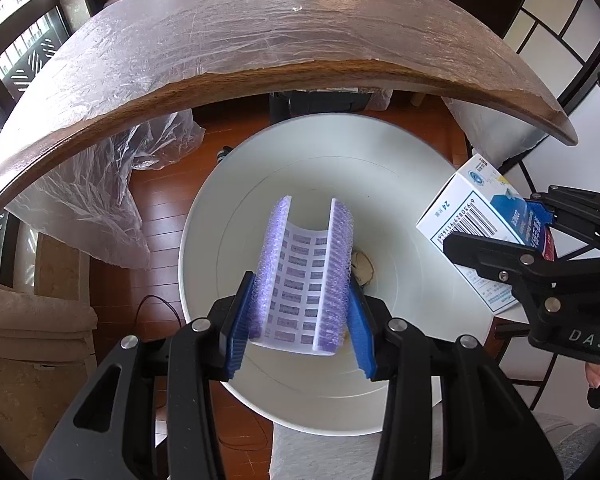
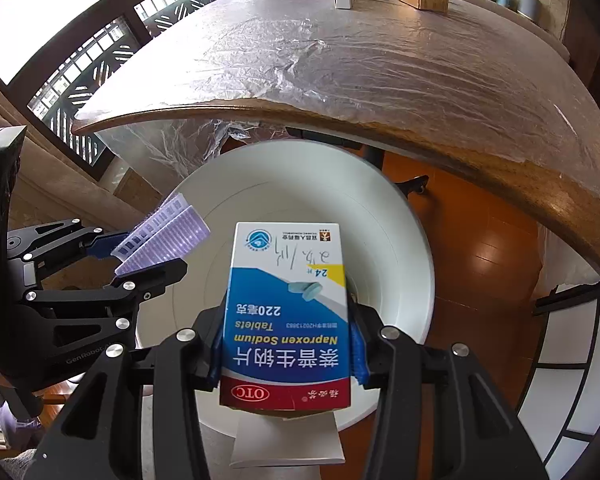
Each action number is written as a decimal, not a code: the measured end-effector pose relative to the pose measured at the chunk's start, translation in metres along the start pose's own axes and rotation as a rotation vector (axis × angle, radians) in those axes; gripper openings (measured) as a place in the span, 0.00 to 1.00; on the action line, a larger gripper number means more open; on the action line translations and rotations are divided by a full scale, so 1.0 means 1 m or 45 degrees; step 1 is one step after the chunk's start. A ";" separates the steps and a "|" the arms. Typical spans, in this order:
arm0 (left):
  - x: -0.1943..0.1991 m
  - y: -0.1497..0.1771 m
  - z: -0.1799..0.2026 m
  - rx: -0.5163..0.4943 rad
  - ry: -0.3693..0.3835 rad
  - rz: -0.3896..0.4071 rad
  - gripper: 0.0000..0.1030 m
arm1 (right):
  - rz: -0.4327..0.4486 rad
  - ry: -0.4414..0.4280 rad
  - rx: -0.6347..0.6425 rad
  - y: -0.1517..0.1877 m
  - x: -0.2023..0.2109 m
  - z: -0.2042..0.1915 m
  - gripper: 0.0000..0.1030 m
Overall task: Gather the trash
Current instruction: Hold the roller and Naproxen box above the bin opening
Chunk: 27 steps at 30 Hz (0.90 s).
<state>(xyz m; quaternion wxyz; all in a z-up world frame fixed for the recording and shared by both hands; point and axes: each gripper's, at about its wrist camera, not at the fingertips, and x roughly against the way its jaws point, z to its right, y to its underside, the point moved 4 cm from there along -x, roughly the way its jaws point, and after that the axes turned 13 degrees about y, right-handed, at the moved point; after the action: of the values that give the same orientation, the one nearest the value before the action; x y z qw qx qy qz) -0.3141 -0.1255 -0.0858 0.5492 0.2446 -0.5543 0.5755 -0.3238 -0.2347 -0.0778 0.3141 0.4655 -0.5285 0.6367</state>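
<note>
While both hover over the bin point(image 1: 228, 216), fingers pinch sheet point(image 1: 304, 284) and box point(image 2: 286, 312).

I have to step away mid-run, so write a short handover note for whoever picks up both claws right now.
Left claw: shut on the curled purple label sheet, over the white bin.
Right claw: shut on the tablet box, also above the bin.
Done: both items picked up and carried to the bin; one crumpled scrap lies at its bottom.
Left: open both claws, dropping them in.
</note>
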 end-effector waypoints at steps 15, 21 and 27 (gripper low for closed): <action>-0.009 0.002 -0.003 -0.014 -0.010 -0.020 0.43 | -0.028 0.014 -0.010 0.000 -0.015 0.001 0.44; -0.011 0.002 -0.003 -0.010 -0.011 -0.028 0.43 | -0.034 0.022 -0.004 -0.001 -0.019 -0.002 0.44; -0.011 0.001 -0.002 -0.021 -0.039 -0.005 0.52 | -0.036 0.024 0.011 0.001 -0.020 -0.005 0.45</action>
<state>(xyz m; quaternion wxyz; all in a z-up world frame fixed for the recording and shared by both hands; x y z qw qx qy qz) -0.3112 -0.1275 -0.0961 0.5439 0.2500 -0.5670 0.5659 -0.3186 -0.2287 -0.0964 0.3261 0.4681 -0.5162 0.6388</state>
